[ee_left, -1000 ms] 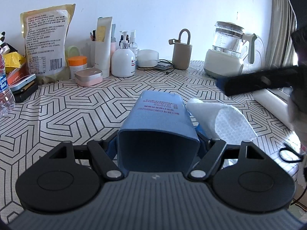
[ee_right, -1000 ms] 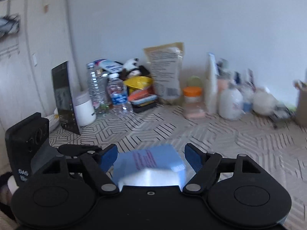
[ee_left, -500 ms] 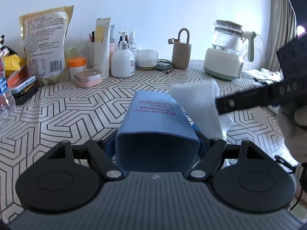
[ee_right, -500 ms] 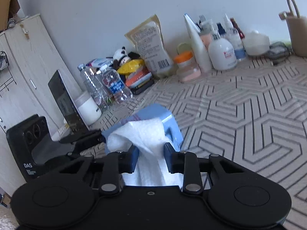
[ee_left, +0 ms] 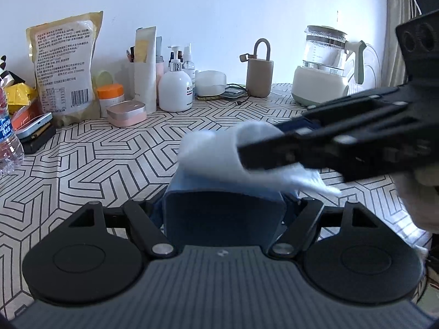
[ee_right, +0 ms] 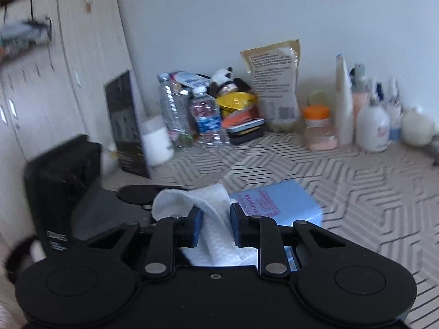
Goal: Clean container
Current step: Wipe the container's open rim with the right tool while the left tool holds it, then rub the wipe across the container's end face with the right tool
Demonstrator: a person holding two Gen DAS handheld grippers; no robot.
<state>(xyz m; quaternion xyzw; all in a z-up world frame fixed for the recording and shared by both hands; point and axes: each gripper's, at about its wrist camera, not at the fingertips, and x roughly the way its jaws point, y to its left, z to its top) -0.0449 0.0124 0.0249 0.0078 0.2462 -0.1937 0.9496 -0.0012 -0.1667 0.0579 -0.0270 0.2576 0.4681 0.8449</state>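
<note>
My left gripper (ee_left: 223, 213) is shut on a blue rectangular container (ee_left: 223, 216) and holds it just above the patterned table. The container also shows in the right wrist view (ee_right: 277, 201), with red print on its top face. My right gripper (ee_right: 216, 226) is shut on a white cloth (ee_right: 216, 219). In the left wrist view the right gripper (ee_left: 343, 139) comes in from the right and presses the cloth (ee_left: 219, 150) onto the container's top face.
The table has a black-and-white geometric cover (ee_left: 96, 159). Along the back wall stand a food bag (ee_left: 64, 65), an orange-lidded jar (ee_left: 111, 97), a pink case (ee_left: 126, 112), a white pump bottle (ee_left: 175, 89), a beige flask (ee_left: 259, 72) and a kettle (ee_left: 323, 65). Water bottles (ee_right: 205, 118) stand at the left.
My right gripper closed on the white cloth, lifted it off the table and brought it left onto the top of the container. The left gripper stayed in place with the container.
</note>
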